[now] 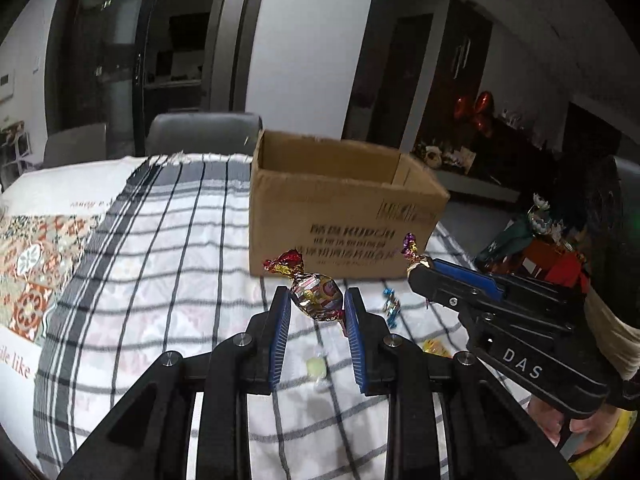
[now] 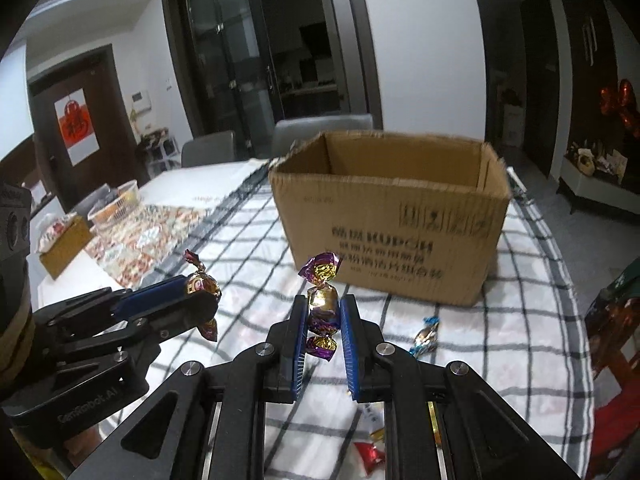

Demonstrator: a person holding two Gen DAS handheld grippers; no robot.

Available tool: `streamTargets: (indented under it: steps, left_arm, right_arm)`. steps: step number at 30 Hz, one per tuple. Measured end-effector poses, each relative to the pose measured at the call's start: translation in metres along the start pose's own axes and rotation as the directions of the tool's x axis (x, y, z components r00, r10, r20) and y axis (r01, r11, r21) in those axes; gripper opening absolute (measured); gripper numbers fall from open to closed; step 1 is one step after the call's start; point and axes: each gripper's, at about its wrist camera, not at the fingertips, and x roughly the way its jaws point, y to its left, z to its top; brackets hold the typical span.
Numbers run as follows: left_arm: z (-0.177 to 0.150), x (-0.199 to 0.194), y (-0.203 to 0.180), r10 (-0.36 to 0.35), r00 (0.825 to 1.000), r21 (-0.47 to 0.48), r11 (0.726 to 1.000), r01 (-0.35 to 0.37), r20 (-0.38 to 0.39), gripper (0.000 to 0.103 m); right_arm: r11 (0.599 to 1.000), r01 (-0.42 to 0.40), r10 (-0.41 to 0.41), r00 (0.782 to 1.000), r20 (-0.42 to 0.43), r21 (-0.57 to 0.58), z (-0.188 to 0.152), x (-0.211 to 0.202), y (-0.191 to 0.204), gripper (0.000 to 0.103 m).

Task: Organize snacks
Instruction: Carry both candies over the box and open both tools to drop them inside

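My left gripper [image 1: 316, 300] is shut on a red-and-gold wrapped candy [image 1: 316, 294], held above the checked cloth in front of the open cardboard box [image 1: 340, 216]. It also shows in the right wrist view [image 2: 202, 292], at the left. My right gripper [image 2: 323, 312] is shut on a purple-and-gold wrapped candy [image 2: 322, 300], also short of the box [image 2: 392, 232]. In the left wrist view the right gripper [image 1: 420, 268] is at the right with the purple candy's twist [image 1: 411, 246] sticking out.
A blue wrapped candy [image 2: 426, 336] lies on the checked cloth [image 2: 520, 320], also in the left wrist view [image 1: 390, 304]. More loose sweets [image 1: 318, 366] lie near me. A red candy [image 2: 370, 454] is under my right gripper. Colourful packets [image 1: 536, 256] stand at the right. Chairs [image 1: 204, 132] are behind the table.
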Motion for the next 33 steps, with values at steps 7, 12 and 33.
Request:
streamTargets:
  steps: [7, 12, 33]
  left_arm:
    - [0.026, -0.012, -0.009, 0.011, 0.997, 0.046, 0.999, -0.014, 0.07, 0.028]
    - [0.051, -0.016, -0.016, 0.002, 0.993, 0.084, 0.996, -0.012, 0.114, 0.028]
    - [0.139, 0.05, -0.022, -0.015, 0.994, 0.164, 0.986, -0.003, 0.109, 0.028]
  right_arm:
    - [1.0, 0.02, -0.02, 0.998, 0.06, 0.002, 0.021, -0.016, -0.004, 0.018]
    - [0.999, 0.033, -0.034, 0.994, 0.108, 0.017, 0.043, -0.025, -0.011, 0.018]
    - [0.994, 0.104, -0.107, 0.987, 0.122, 0.031, 0.119, 0.012, -0.058, 0.018]
